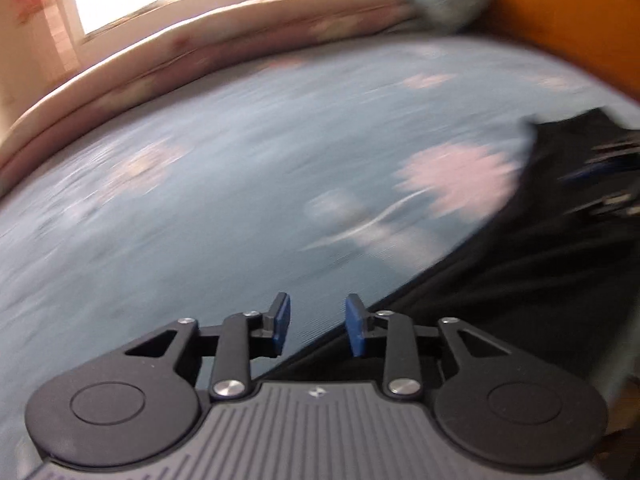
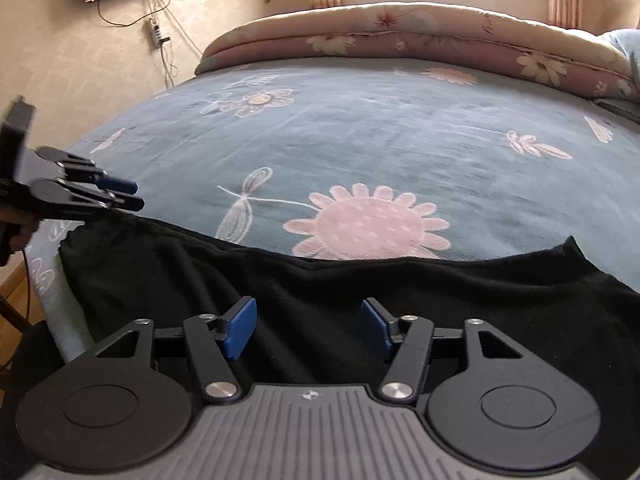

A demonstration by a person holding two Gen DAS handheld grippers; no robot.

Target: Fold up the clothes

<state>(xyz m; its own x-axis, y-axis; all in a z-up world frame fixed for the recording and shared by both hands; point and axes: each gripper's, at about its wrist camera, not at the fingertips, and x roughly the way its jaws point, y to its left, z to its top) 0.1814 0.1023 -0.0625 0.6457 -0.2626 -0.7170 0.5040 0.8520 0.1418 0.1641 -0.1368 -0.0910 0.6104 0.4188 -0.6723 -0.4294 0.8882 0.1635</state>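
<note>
A black garment (image 2: 320, 300) is lying spread flat along the near edge of a bed covered by a blue sheet (image 2: 360, 140) printed with pink flowers, with a folded pink quilt (image 2: 400, 36) lying across the far end under a window. The right gripper (image 2: 310, 328) is hovering just over the garment's middle, its blue pads parted and holding nothing. The left gripper (image 1: 316, 330) is hanging over the garment's left edge, jaws partly parted and empty.
</note>
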